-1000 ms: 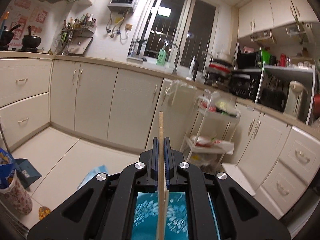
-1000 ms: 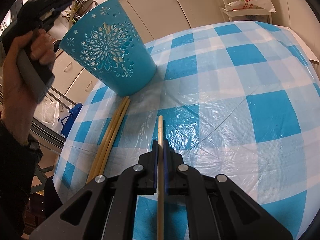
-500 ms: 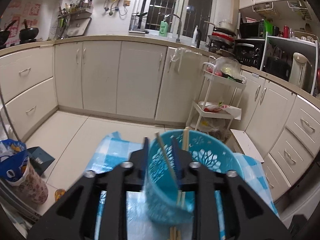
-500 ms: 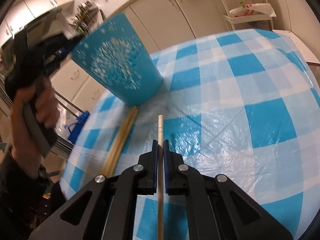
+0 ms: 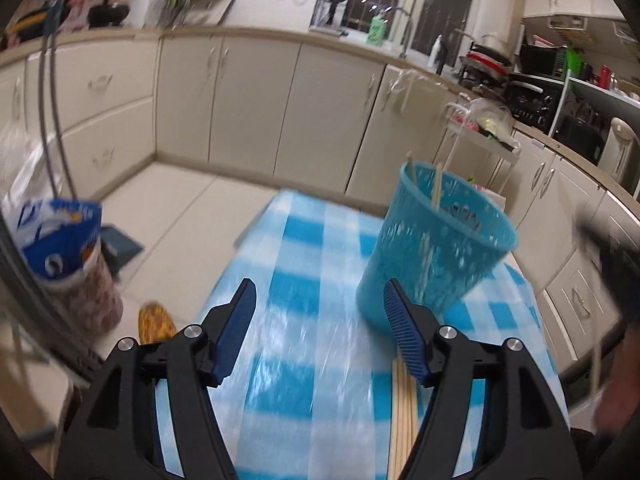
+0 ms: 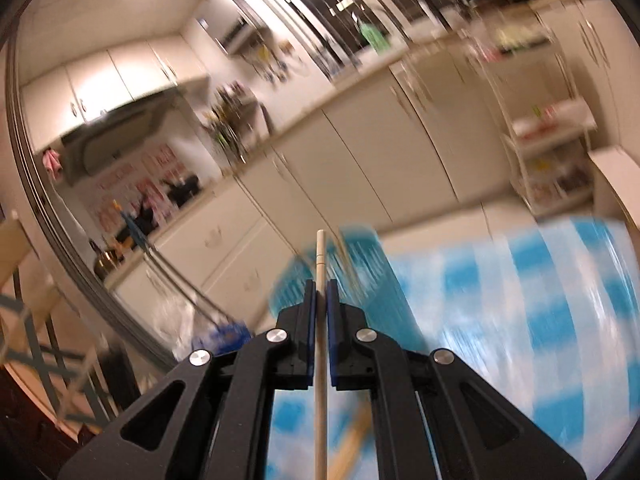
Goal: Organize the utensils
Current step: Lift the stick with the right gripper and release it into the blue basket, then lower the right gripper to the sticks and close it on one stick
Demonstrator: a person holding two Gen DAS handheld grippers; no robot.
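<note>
A blue perforated basket stands on the blue-and-white checked tablecloth with chopsticks leaning inside it. My left gripper is open and empty, just in front of and left of the basket. Several loose chopsticks lie on the cloth beside its right finger. My right gripper is shut on a single chopstick and is raised, with the blurred basket just ahead of it.
Cream kitchen cabinets run along the far wall. A bag with blue print stands on the floor at the left. A white trolley stands by the cabinets. The table edge falls away at the left.
My left gripper dropped its chopstick into the basket, opened, and pulled back. My right gripper lifted its chopstick off the table and swung toward the basket.
</note>
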